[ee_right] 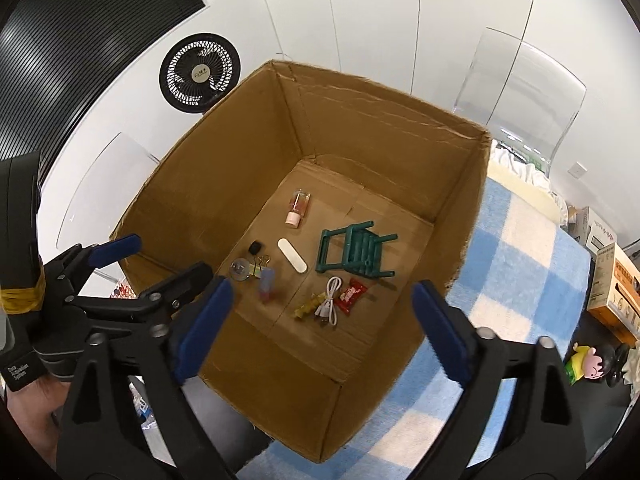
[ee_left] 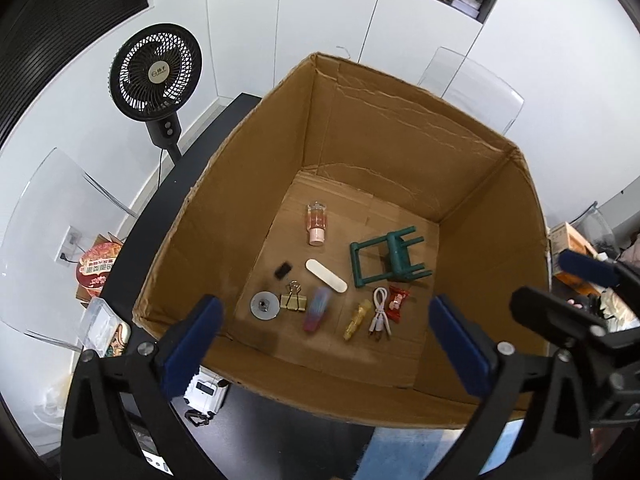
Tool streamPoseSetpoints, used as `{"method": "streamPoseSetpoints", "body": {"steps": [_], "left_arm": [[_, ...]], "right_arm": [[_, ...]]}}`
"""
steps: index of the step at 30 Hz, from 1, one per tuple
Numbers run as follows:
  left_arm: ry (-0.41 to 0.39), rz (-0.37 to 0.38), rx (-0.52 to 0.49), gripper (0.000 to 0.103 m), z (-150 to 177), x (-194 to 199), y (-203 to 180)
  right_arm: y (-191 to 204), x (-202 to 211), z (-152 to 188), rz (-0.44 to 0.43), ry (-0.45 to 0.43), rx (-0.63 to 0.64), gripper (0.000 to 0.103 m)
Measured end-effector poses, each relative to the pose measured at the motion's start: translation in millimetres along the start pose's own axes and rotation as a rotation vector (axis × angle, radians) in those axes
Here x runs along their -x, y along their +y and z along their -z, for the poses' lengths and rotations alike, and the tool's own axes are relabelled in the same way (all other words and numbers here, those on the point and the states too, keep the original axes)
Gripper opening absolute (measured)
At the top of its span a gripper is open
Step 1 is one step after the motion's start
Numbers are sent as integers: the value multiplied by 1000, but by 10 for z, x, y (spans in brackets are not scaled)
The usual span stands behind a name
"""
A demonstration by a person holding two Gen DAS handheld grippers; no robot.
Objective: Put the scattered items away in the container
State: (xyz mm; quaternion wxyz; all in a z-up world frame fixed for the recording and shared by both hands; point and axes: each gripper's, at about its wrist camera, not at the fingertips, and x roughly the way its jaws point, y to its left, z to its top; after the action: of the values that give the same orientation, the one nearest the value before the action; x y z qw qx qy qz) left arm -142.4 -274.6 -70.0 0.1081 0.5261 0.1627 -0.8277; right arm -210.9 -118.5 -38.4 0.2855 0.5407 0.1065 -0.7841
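An open cardboard box (ee_left: pixel 400 140) fills both views. On its floor lie a pink bottle (ee_left: pixel 316 222), a green toy chair (ee_left: pixel 386 258), a white oblong stick (ee_left: pixel 326 276), a metal disc (ee_left: pixel 265 305), a gold binder clip (ee_left: pixel 293 300), a white cable (ee_left: pixel 380 312) and a red candy (ee_left: pixel 396 302). A blurred pink-and-blue item (ee_left: pixel 318 308) and a yellow item (ee_left: pixel 357 318) lie among them. My left gripper (ee_left: pixel 324 320) hovers open above the box's near rim, holding nothing. My right gripper (ee_right: pixel 322 296) hovers open beside it, also without anything between its fingers.
A black fan (ee_left: pixel 154 68) stands behind the box at the left. A blue-and-white checked cloth (ee_right: pixel 512 264) lies under the box's right side. A toy figure (ee_right: pixel 588 364) and an orange carton (ee_right: pixel 616 292) sit at the far right. A white device (ee_left: pixel 204 392) lies before the box.
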Motion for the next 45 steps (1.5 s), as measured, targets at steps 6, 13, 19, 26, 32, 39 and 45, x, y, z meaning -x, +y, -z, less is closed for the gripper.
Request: {"method": "streamPoseSetpoints", "body": {"steps": [6, 13, 19, 26, 32, 39, 45], "left_arm": [[-17, 2, -13, 103, 19, 93, -71], [-33, -6, -46, 103, 37, 268, -228], [-48, -16, -82, 103, 100, 491, -418], [-54, -12, -148, 103, 288, 793, -779], [-67, 4, -235, 103, 525, 1061, -1204], [-77, 18, -333, 103, 884, 1271, -1648], [-69, 39, -354, 103, 1261, 1428, -1879]], "right_arm": [[-20, 91, 15, 20, -12, -5, 103], [-93, 306, 117, 31, -44, -37, 103], [-168, 554, 280, 58, -76, -86, 103], [-369, 1044, 633, 106, -133, -147, 103], [-632, 1441, 1012, 149, -141, -213, 103], [-935, 1878, 1519, 230, -125, -307, 103], [-1075, 2168, 1961, 284, -114, -357, 103]]}}
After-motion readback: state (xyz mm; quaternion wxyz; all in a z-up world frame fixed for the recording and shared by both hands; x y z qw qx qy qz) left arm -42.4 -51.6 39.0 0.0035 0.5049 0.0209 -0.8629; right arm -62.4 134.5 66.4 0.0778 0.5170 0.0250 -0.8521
